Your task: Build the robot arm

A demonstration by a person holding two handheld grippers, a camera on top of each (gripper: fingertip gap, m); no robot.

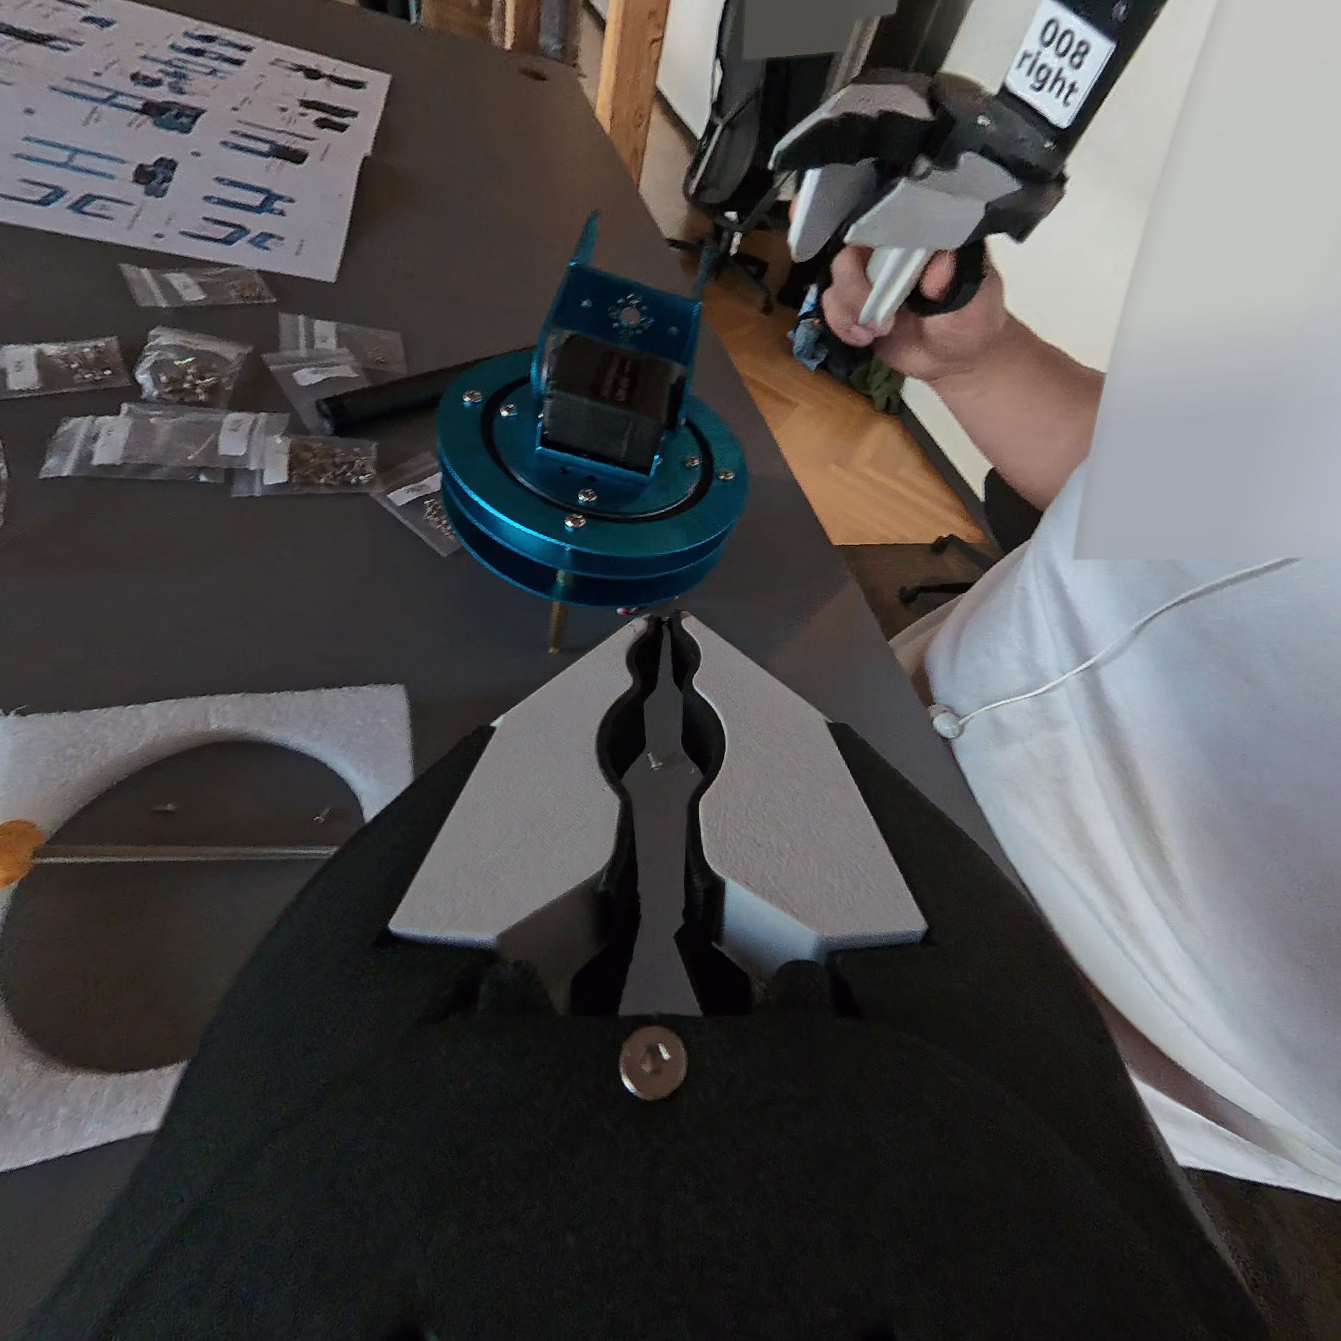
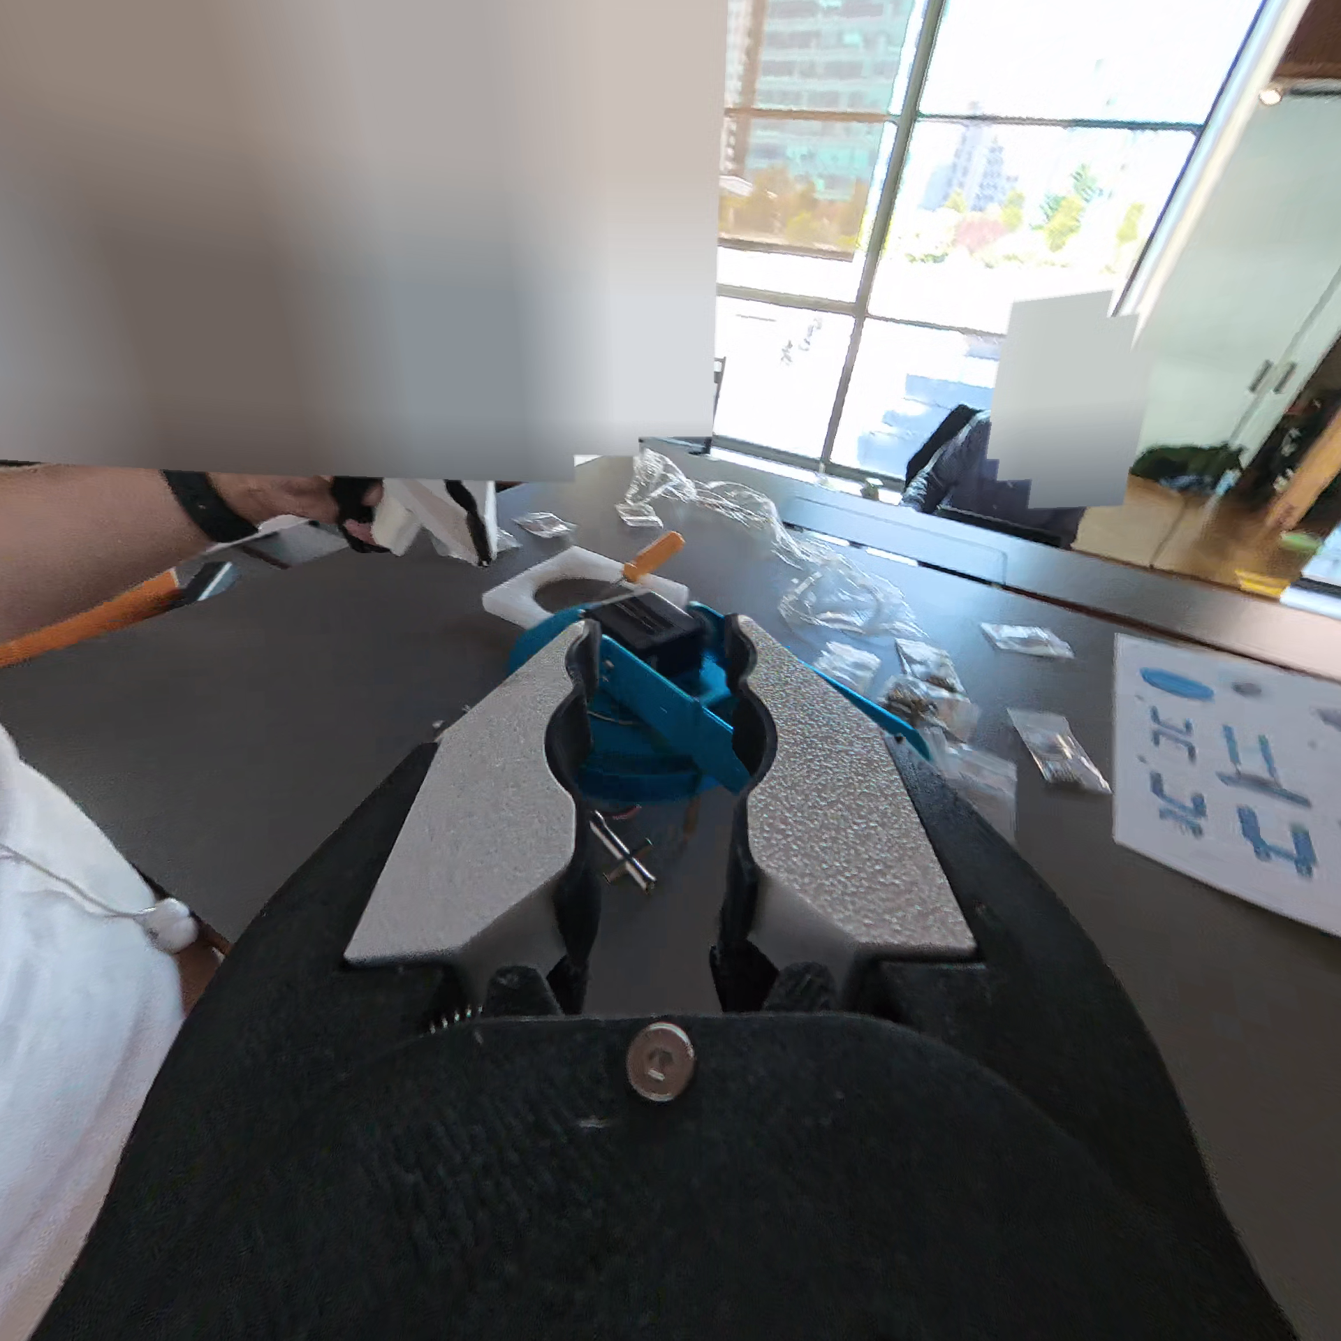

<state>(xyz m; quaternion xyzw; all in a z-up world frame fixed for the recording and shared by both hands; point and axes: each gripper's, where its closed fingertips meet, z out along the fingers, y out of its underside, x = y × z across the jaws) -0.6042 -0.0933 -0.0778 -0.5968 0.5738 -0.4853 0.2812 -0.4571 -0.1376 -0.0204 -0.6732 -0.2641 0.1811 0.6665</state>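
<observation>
A blue round metal base stands on brass standoffs on the dark table. It carries a blue bracket with a black servo. My left gripper is shut, its tips meeting just under the base's near rim. Whether it pinches anything there is too small to tell. It also shows in the right wrist view, behind the base. My right gripper is open, and I see the blue bracket and servo between its fingers. In the left wrist view the right gripper is up and to the right, clear of the base.
Several small bags of screws, a black cylinder and a printed sheet lie left of the base. A white foam piece with a round cutout and an orange-handled screwdriver lie nearby. The table edge runs on the right. Tip to tip, the grippers are about 15 cm apart. The black cylinder lies around 20 cm away from my right fingertips.
</observation>
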